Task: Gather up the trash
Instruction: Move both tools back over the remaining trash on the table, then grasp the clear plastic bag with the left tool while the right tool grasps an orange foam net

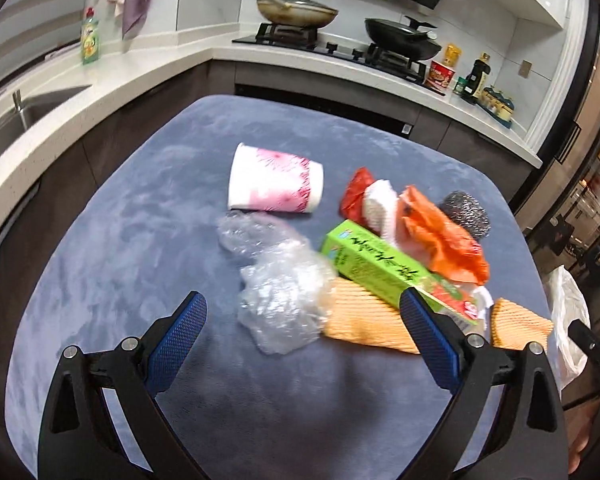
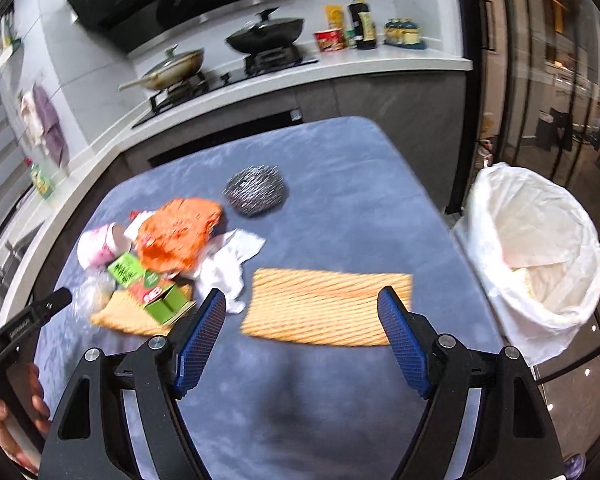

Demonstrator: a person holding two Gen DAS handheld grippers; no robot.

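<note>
On the blue table (image 1: 112,240) lies a heap of trash: a tipped pink-and-white paper cup (image 1: 274,184), crumpled clear plastic (image 1: 278,284), a green box (image 1: 384,268), an orange bag (image 1: 444,236), a red wrapper (image 1: 356,192), white tissue (image 1: 380,204) and a steel scourer (image 1: 466,214). My left gripper (image 1: 304,308) is open and empty, just before the clear plastic and the box. My right gripper (image 2: 302,306) is open and empty above an orange ribbed cloth (image 2: 328,304). The orange bag (image 2: 178,234), green box (image 2: 148,288), tissue (image 2: 230,270) and scourer (image 2: 256,194) also show there.
A bin lined with a white bag (image 2: 540,248) stands off the table's right edge. A second orange cloth (image 1: 364,320) lies under the box. Behind run a counter with a sink (image 1: 32,108), a hob with two pans (image 1: 340,28) and bottles (image 1: 476,76).
</note>
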